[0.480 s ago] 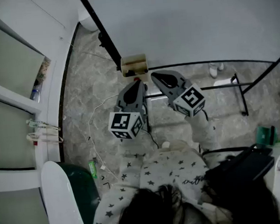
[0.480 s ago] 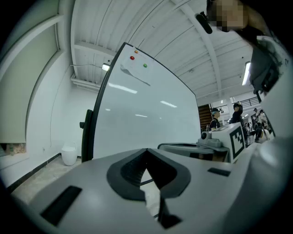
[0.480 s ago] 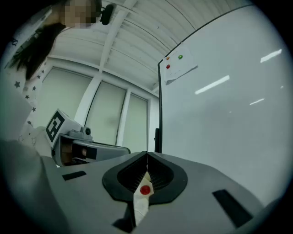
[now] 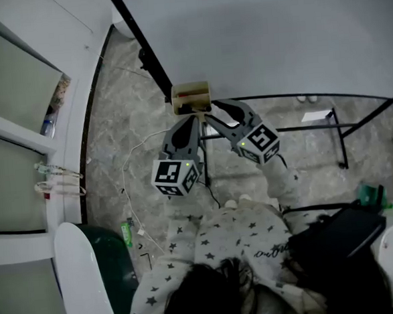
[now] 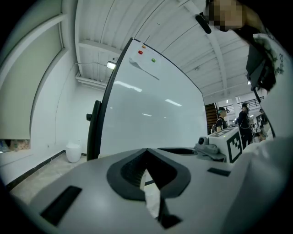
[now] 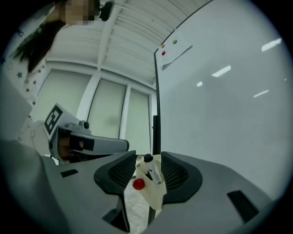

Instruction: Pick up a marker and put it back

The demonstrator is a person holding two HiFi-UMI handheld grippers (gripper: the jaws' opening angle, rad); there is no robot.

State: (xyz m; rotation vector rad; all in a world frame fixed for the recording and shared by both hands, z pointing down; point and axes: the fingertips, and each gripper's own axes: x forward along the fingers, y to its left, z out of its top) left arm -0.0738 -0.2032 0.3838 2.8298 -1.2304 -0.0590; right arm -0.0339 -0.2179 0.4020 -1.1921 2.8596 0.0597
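The right gripper (image 4: pixel 211 114) is held level w/ its jaws spread wide, and nothing is gripped by them. In the right gripper view a cream holder (image 6: pixel 154 193) is seen framed btwn the two jaws, w/ a gap left on either side, so no pad is pressed on it. Two markers are kept in that holder: a black-capped marker (image 6: pixel 152 170), stood nearly upright, and a red-capped marker (image 6: pixel 138 183) just beside it, lower and to the left. Neither has been lifted out.

The left gripper (image 4: pixel 194 119) is held level too, just beside the right one. Its jaws are brought together at the tips and nothing is held btwn them.

In the head view the holder is seen at the lower edge of the whiteboard (image 4: pixel 262 34), over the marbled floor (image 4: pixel 126 111).

Vs. half a sec ago: the right gripper has been brought closer to the holder. A clear gap was seen then btwn its jaw tips and the holder; now the tips are right at the holder's lower right corner. Whether contact is made there cannot be told from the head view. The left gripper's place below the holder is approx. unchanged.
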